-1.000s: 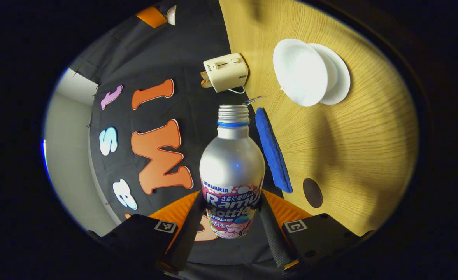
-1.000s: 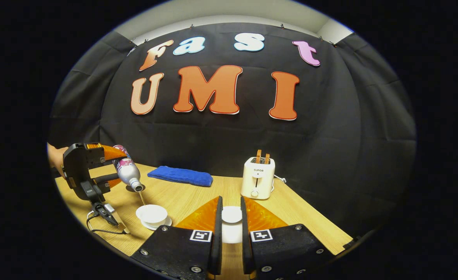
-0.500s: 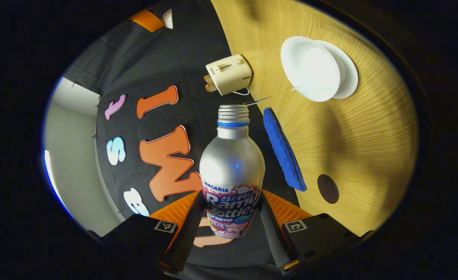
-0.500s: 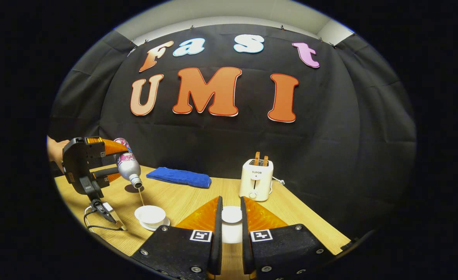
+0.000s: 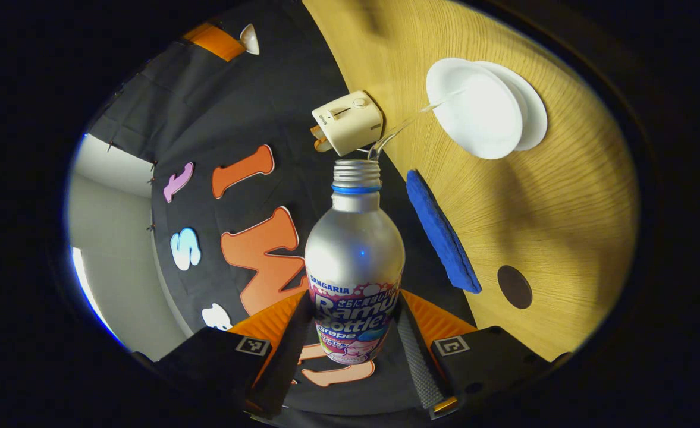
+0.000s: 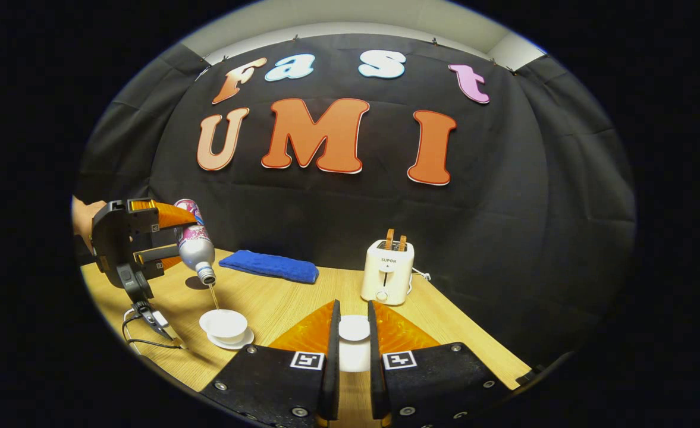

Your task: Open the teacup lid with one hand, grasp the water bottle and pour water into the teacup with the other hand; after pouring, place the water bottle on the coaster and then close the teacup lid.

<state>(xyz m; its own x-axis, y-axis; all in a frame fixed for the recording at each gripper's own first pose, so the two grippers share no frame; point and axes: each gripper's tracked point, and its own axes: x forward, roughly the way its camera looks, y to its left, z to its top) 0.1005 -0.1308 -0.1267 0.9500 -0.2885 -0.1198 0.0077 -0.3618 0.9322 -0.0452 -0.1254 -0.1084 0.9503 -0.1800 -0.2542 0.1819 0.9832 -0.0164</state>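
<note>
The left gripper has its ribbed black fingers clamped on the water bottle, a smooth silvery metal body with a threaded neck and a bright printed label. It's tipped mouth-down, and a thin clear stream arcs into the teacup, a round white glazed bowl on its saucer on the pale wood-grain counter. In the right gripper view the tilted bottle hangs just above the cup. The right gripper has its fingers pressed on the small white teacup lid, held well apart from the cup. The dark round coaster lies flat near a nubbly blue cloth. A boxy cream toaster stands farther back.
</note>
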